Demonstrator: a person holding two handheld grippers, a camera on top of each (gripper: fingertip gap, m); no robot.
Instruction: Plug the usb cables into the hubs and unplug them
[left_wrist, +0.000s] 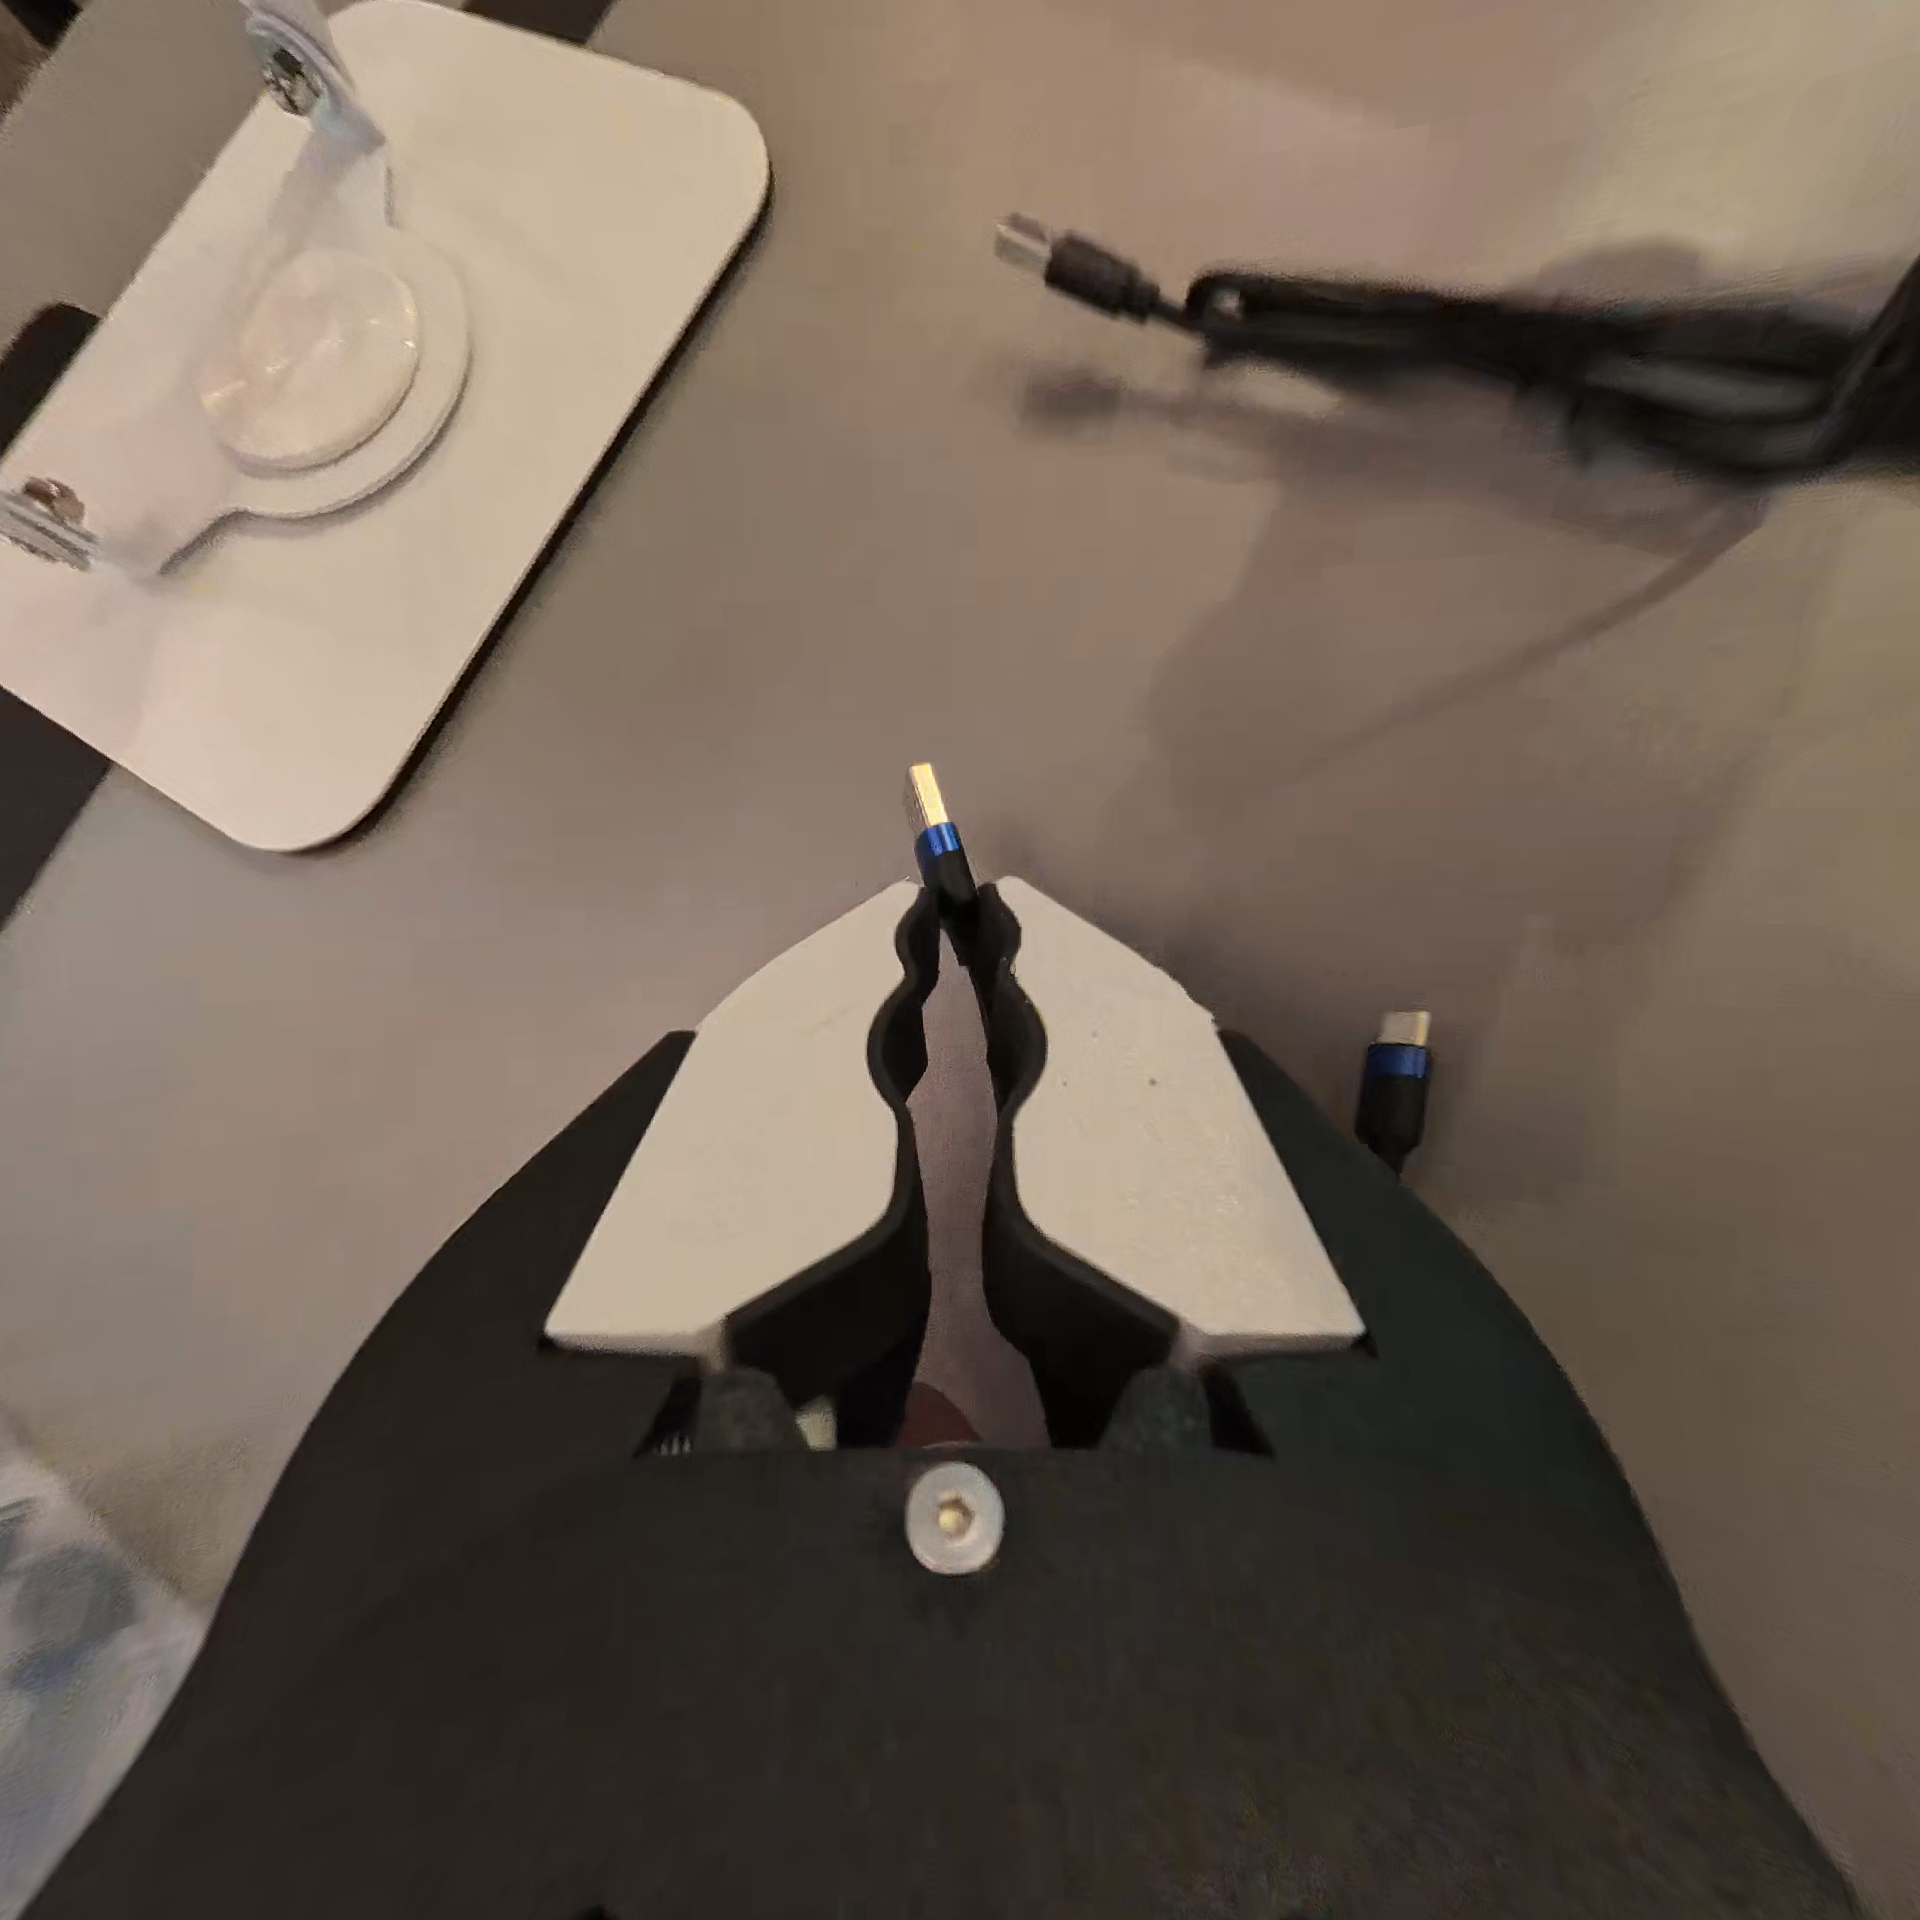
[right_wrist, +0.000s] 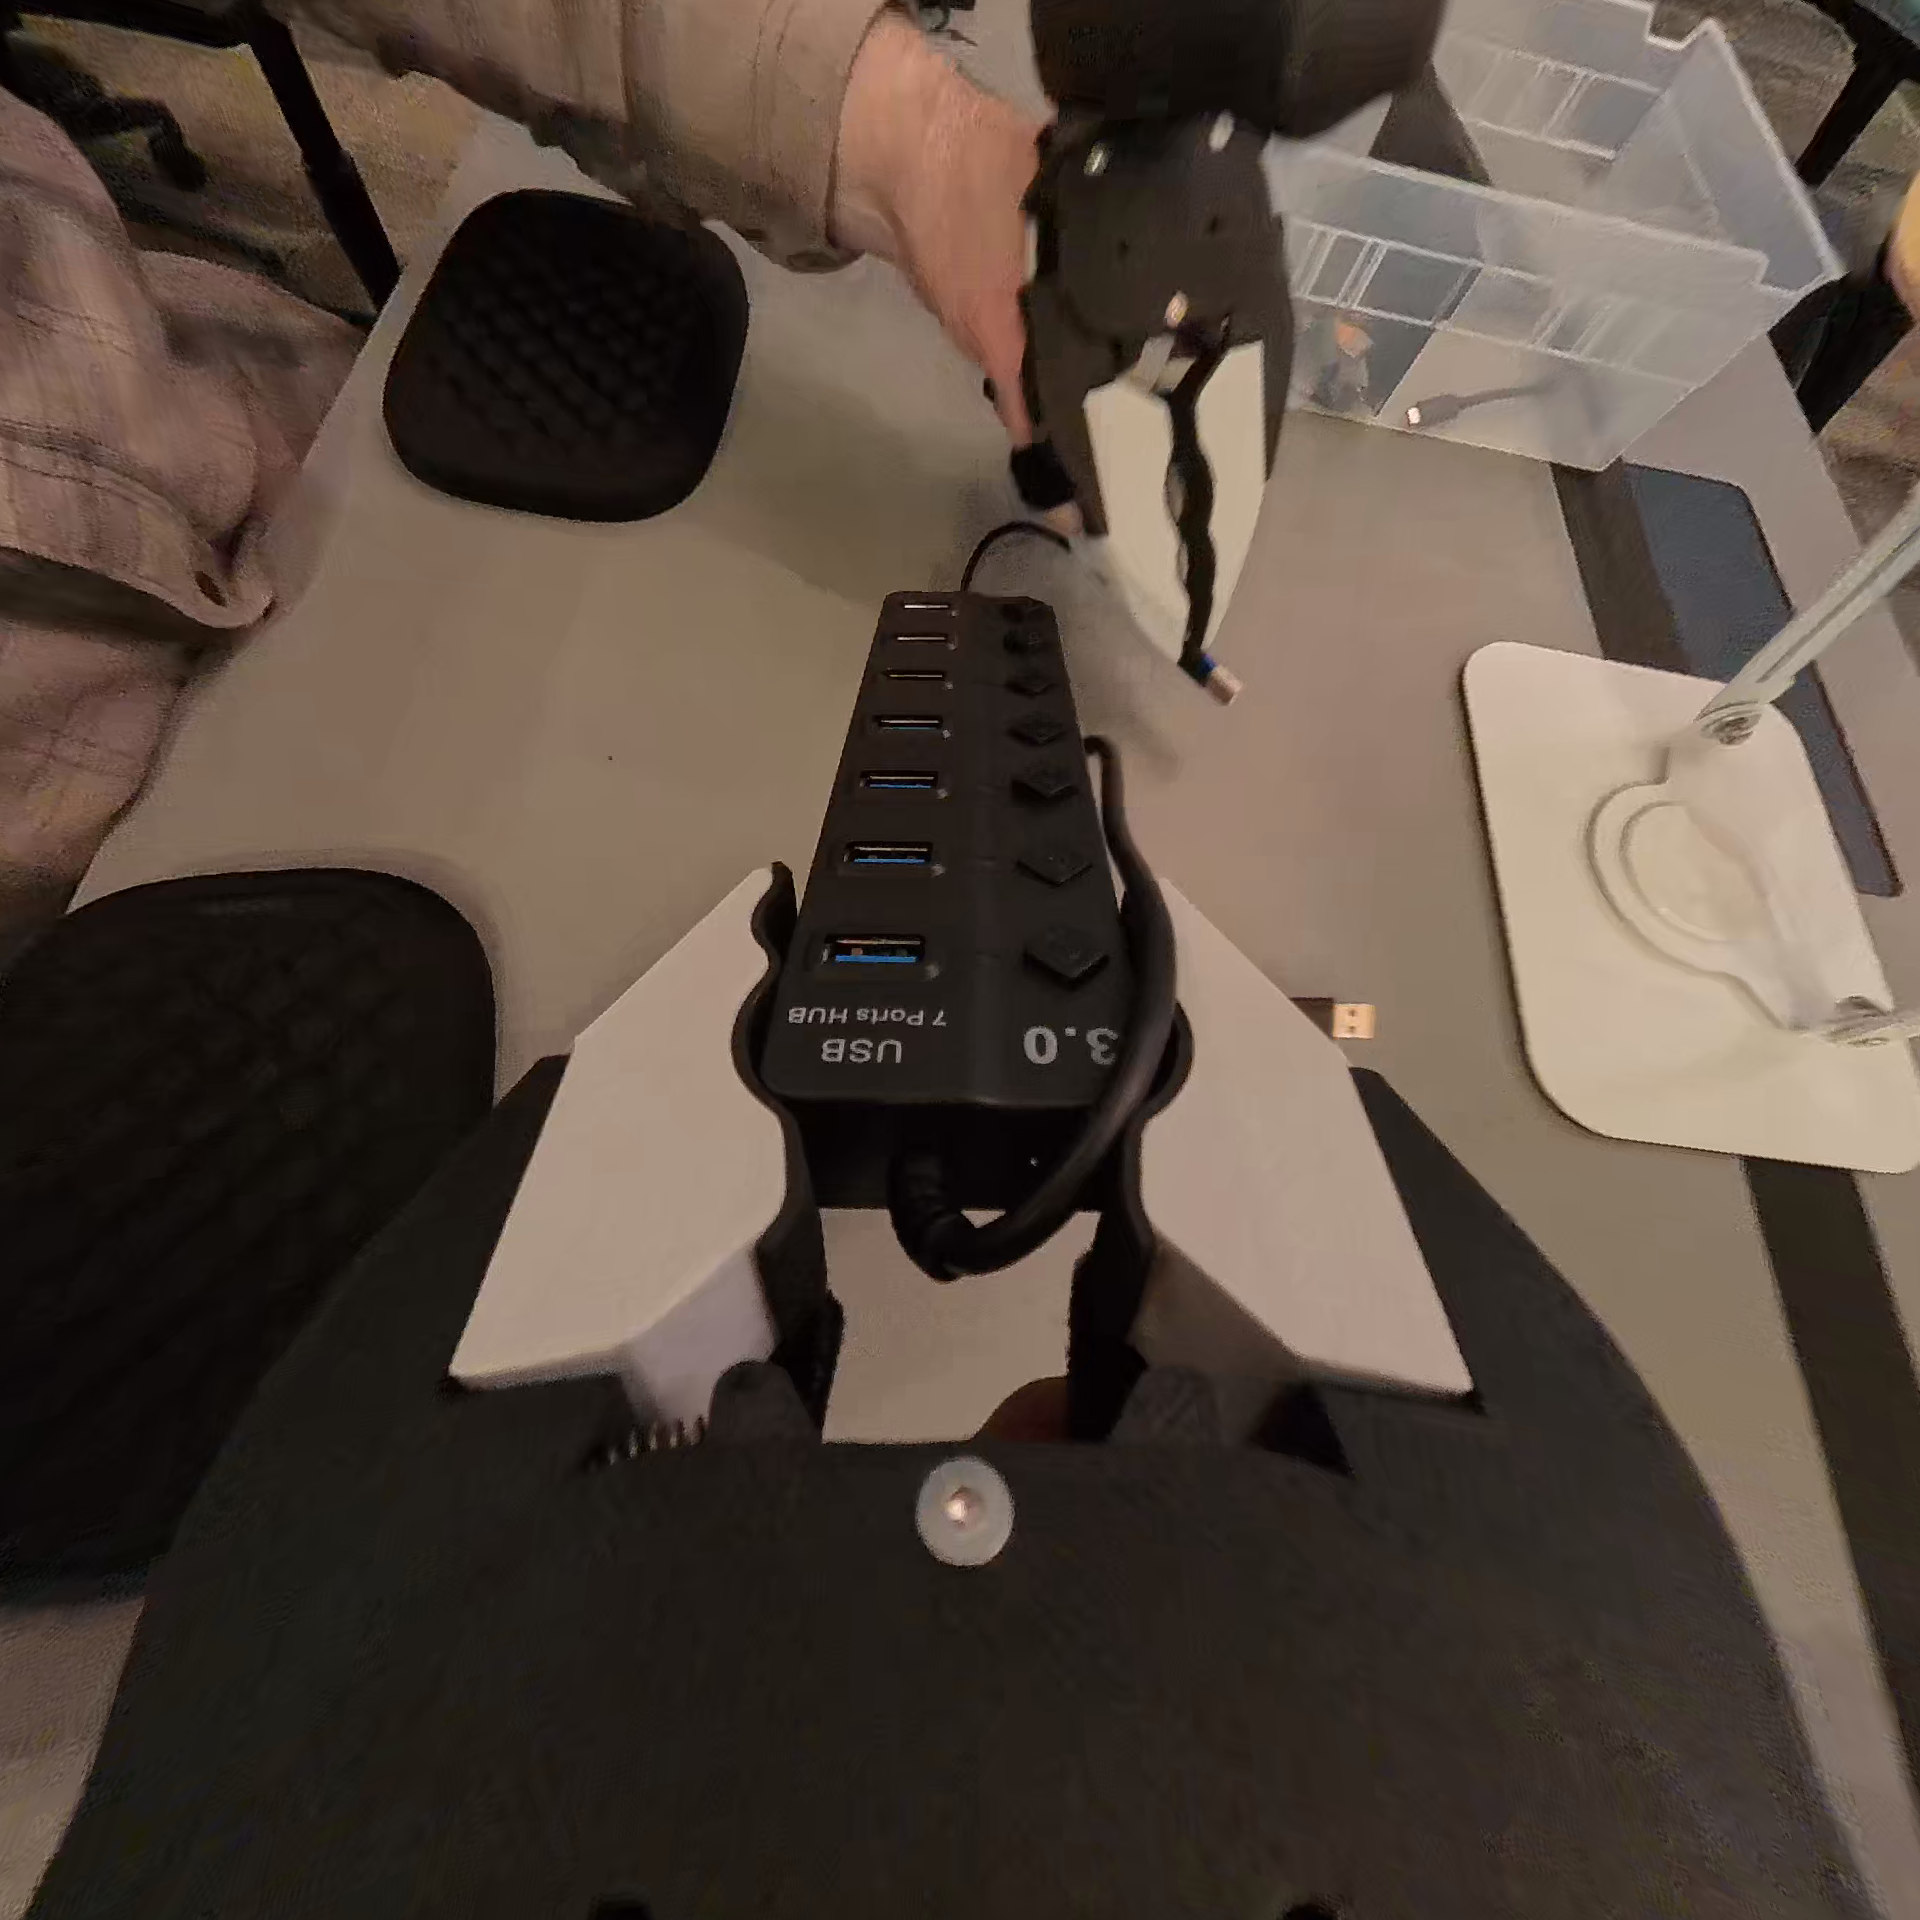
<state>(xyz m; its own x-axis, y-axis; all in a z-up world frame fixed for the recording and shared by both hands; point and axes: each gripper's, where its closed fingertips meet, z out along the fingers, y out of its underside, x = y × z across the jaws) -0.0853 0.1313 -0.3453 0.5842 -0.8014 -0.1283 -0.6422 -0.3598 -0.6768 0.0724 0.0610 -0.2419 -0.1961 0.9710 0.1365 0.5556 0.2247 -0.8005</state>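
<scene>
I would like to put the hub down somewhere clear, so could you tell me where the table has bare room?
Bare table lies left of the hub, between the two black pads. Right of the hub is crowded: a loose plug, the white stand base, and the left tool holding its cable plug. The clear bin blocks the far right.

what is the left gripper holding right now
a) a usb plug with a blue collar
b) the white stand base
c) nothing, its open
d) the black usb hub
a: in the left wrist view the left gripper is pinched shut on the usb plug, whose blue collar and metal end stick out past the tips; the hub sits in the right gripper instead.
</scene>
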